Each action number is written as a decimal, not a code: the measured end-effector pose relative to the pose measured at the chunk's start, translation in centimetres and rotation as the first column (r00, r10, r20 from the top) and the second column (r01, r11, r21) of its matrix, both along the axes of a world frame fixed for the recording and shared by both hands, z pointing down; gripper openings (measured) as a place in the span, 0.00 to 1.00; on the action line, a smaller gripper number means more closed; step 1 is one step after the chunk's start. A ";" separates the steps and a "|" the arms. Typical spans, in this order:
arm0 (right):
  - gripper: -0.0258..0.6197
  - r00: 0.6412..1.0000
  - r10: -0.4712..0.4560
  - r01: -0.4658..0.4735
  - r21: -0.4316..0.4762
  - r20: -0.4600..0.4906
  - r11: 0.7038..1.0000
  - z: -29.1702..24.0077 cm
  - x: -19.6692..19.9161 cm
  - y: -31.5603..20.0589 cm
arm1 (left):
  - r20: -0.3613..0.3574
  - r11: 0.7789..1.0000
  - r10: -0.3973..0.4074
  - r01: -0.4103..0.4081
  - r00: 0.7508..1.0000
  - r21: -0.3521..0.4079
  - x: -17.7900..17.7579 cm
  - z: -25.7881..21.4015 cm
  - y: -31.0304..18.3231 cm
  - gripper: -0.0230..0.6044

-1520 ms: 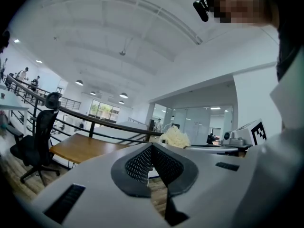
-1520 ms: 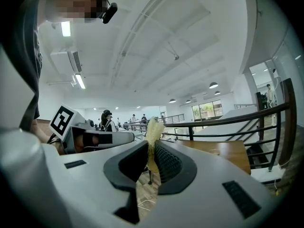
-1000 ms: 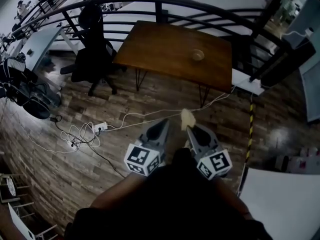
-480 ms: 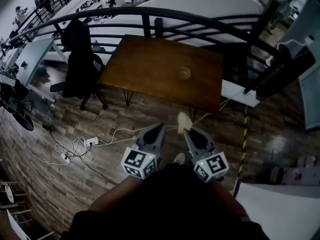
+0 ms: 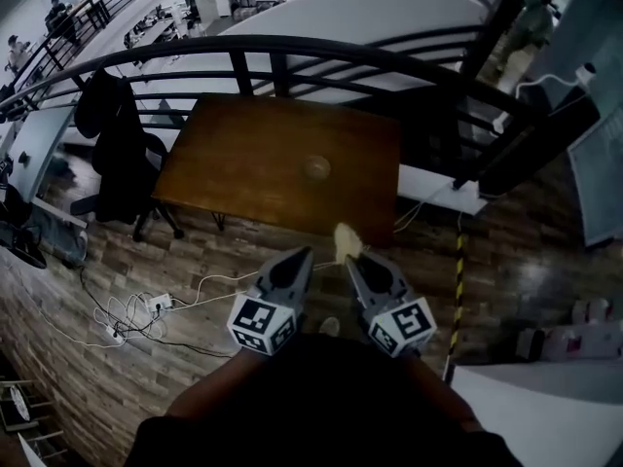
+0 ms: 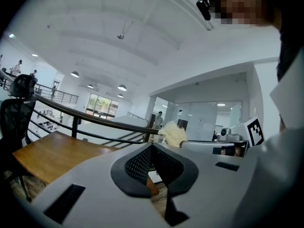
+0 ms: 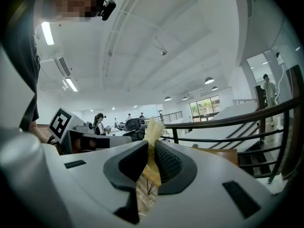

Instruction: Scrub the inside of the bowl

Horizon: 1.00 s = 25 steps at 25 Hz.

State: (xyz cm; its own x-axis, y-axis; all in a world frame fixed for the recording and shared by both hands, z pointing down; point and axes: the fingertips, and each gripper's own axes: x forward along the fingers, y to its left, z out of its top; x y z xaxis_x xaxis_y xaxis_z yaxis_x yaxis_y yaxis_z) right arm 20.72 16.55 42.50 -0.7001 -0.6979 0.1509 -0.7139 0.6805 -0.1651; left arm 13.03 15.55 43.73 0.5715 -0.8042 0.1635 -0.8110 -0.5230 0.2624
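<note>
Evidently the right gripper [image 5: 351,261] clamps a pale yellow fibrous scrubber [image 5: 344,240] tuft-forward, ready for the small round bowl [image 5: 315,169] ahead; the left gripper [image 5: 304,254] is closed, empty.

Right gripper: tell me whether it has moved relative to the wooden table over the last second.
Yes. The right gripper, shut on the scrub pad, has come forward toward the table: the strip of floor between them has nearly closed.
</note>
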 end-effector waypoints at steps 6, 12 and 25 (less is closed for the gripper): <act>0.11 1.000 0.027 -0.027 -0.032 -0.001 0.999 0.9 -0.5 -5.2 | -0.011 0.999 0.037 -0.038 0.999 -0.037 -0.2 0.9 -5.7 0.03; 0.11 0.996 0.093 -0.093 -0.035 -0.013 0.995 0.8 -2.8 -11.7 | -0.016 0.994 0.101 -0.102 0.995 -0.033 -2.5 0.5 -12.5 0.03; 0.11 0.984 0.174 -0.174 0.018 -0.032 0.985 -0.4 -12.0 -21.9 | -0.056 0.976 0.213 -0.215 0.975 -0.021 -12.5 -0.4 -22.8 0.03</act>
